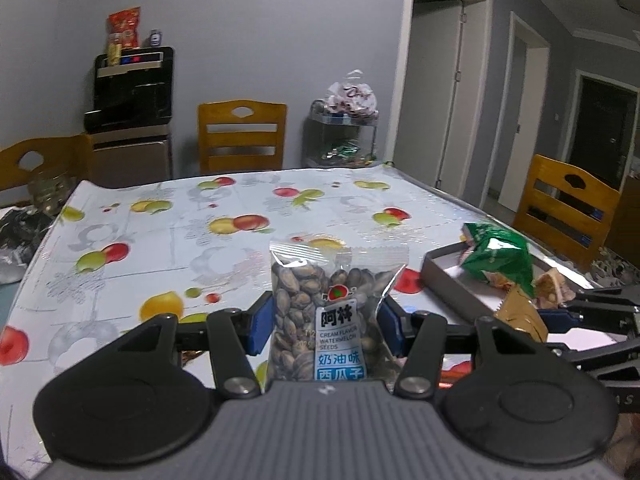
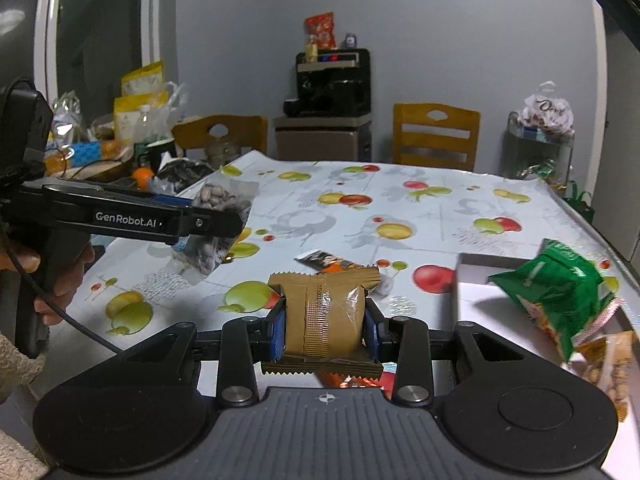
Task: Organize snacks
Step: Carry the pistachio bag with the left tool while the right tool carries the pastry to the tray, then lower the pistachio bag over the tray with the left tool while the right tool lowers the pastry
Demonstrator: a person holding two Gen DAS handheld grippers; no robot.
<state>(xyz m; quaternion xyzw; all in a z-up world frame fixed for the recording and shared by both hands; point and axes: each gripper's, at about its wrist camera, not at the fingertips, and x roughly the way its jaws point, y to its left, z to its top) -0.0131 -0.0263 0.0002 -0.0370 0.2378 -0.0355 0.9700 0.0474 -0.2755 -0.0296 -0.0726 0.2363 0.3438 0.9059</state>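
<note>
Here the bench (image 1: 168,240) fills both views, covered by a glossy plastic cloth printed with apples and other fruit on a pale ground; the cloth wrinkles along the far edge. The left tool (image 1: 322,320) is clamped on a clear packet of watermelon seeds (image 1: 324,308), held upright above the cloth with its blue pads pressing the packet's sides. The right tool (image 2: 325,330) is closed on a brown wrapped snack (image 2: 324,318), also lifted off the cloth. In the right wrist view the left tool (image 2: 218,220) shows from the side, the seed packet (image 2: 216,216) hanging through it.

At the right side of the bench sits a shallow grey tray (image 1: 452,280) with a white floor. A green snack bag (image 1: 500,256) rests in it, tilted, with a few orange and tan packets beside it, partly hidden. Between the tools, a small black and orange packet (image 2: 324,262) lies flat on the cloth.

Behind the bench stand wooden chairs (image 1: 242,136) against a grey wall. A black machine (image 1: 132,88) sits on a grey cabinet, with a red bag (image 1: 124,28) on top. A wire rack (image 1: 340,136) holding a clear bag of sweets stands near white doorways (image 1: 440,92). Past the left edge of the bench, a cluttered side table (image 2: 116,140) holds yellow bags and bottles.
</note>
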